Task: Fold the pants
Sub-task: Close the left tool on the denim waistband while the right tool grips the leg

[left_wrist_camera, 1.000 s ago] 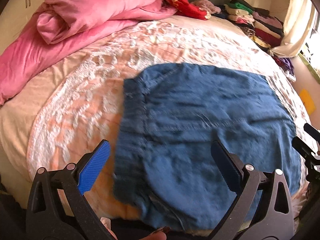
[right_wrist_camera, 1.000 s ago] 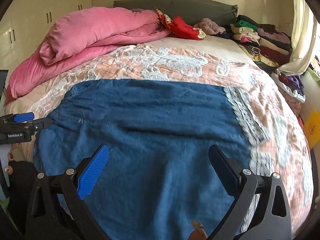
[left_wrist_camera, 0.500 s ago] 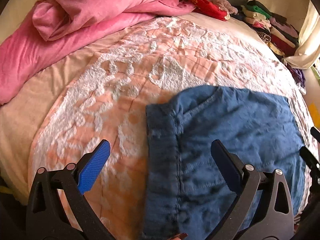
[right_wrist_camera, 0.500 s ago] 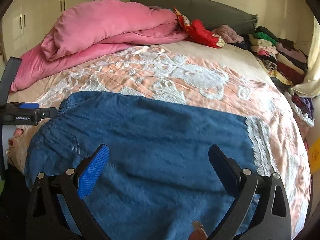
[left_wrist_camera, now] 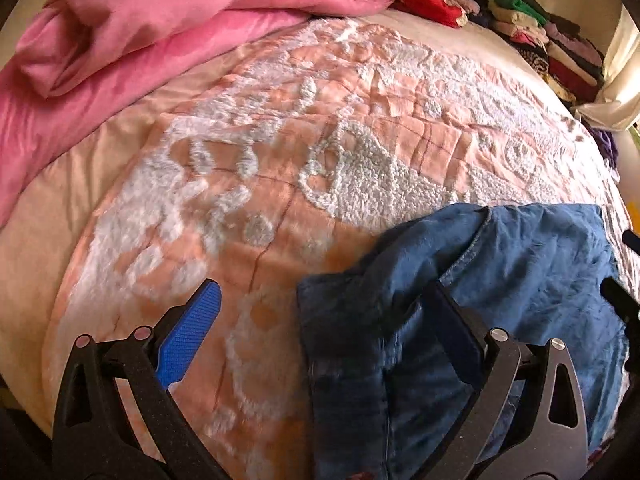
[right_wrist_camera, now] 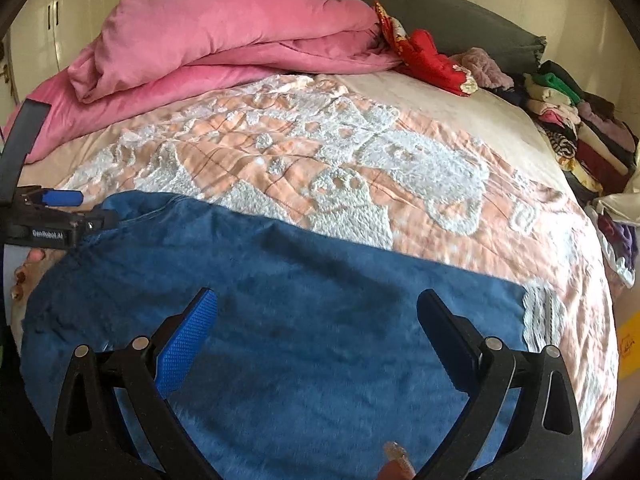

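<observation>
Blue denim pants (right_wrist_camera: 304, 344) lie spread across the near part of the bed. My right gripper (right_wrist_camera: 316, 300) hovers open over their middle, gripping nothing. In the left wrist view the pants (left_wrist_camera: 520, 280) fill the lower right, their left edge rumpled and a seam ridge raised. My left gripper (left_wrist_camera: 322, 288) is open and straddles that left edge: the right finger (left_wrist_camera: 452, 332) is over the denim, the blue-padded left finger (left_wrist_camera: 192, 332) over the bedspread. From the right wrist view the left gripper (right_wrist_camera: 60, 220) sits at the pants' far left corner, held by a hand (right_wrist_camera: 24, 268).
The peach bedspread (right_wrist_camera: 360, 168) with white tufted patterns covers the bed. A pink duvet (right_wrist_camera: 224, 36) is heaped at the back left, with a red cloth (right_wrist_camera: 428, 60) beside it. Stacked folded clothes (right_wrist_camera: 576, 128) line the right side. A grey headboard (right_wrist_camera: 460, 24) stands behind.
The left gripper has swung left, so the pants slid to the lower right of its view and their edge rumpled. The right gripper has drawn back, showing more bedspread.
</observation>
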`<state>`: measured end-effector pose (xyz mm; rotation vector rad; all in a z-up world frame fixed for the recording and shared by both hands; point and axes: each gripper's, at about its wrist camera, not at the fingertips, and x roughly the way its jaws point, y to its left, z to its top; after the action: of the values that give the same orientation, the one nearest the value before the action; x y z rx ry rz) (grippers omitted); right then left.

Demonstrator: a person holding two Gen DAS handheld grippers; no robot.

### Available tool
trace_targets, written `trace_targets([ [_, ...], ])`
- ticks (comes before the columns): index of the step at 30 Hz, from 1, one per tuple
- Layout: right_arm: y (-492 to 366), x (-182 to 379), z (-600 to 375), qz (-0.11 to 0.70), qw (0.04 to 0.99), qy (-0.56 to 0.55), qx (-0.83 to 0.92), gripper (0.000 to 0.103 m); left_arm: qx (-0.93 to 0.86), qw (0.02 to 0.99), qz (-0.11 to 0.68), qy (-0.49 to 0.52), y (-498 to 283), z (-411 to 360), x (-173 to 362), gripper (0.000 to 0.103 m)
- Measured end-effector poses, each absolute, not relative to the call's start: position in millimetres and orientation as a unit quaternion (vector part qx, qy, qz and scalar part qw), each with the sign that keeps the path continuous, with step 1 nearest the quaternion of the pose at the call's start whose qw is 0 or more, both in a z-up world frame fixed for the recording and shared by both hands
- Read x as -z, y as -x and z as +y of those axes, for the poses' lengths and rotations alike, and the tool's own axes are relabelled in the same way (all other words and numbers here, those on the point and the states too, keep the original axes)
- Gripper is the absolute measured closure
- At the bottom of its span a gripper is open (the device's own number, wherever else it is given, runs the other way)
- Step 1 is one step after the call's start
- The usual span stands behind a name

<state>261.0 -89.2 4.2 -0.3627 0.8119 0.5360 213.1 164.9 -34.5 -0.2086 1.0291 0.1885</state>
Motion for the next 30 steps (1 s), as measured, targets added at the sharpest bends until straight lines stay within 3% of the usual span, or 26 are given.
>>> trace_targets([
  [5,-282.5,3.7,-76.3,0.402,0.855,0.187,-0.269,0.004,-0.074,0.859,0.496,0.105,-224.2,166.1,47.6,0.011],
  [10,-299.6,14.5,-61.1,0.413,0.84,0.211,-0.281,0.004,-0.063,0.868,0.483,0.094,-223.5,160.8,48.1,0.041],
  [12,-305.8,20.1,-55.4,0.418,0.834,0.225,-0.281,0.004,-0.054,0.873,0.476,0.088,-222.6,155.4,45.4,0.063],
  [14,-309.5,23.9,-51.1,0.42,0.829,0.237,-0.281,0.004,-0.057,0.881,0.465,0.069,-218.3,148.4,40.9,0.069],
  [27,-315.6,27.6,-23.4,0.402,0.811,0.277,-0.324,0.005,-0.056,0.923,0.375,0.07,-173.1,139.6,0.3,0.072],
  [28,-313.6,29.9,-19.8,0.399,0.807,0.288,-0.326,0.008,-0.056,0.924,0.373,0.067,-172.4,138.2,-0.2,0.072],
  [30,-310.5,33.8,-16.0,0.402,0.799,0.296,-0.335,0.029,-0.056,0.924,0.374,0.062,-173.7,135.7,-0.2,0.072],
])
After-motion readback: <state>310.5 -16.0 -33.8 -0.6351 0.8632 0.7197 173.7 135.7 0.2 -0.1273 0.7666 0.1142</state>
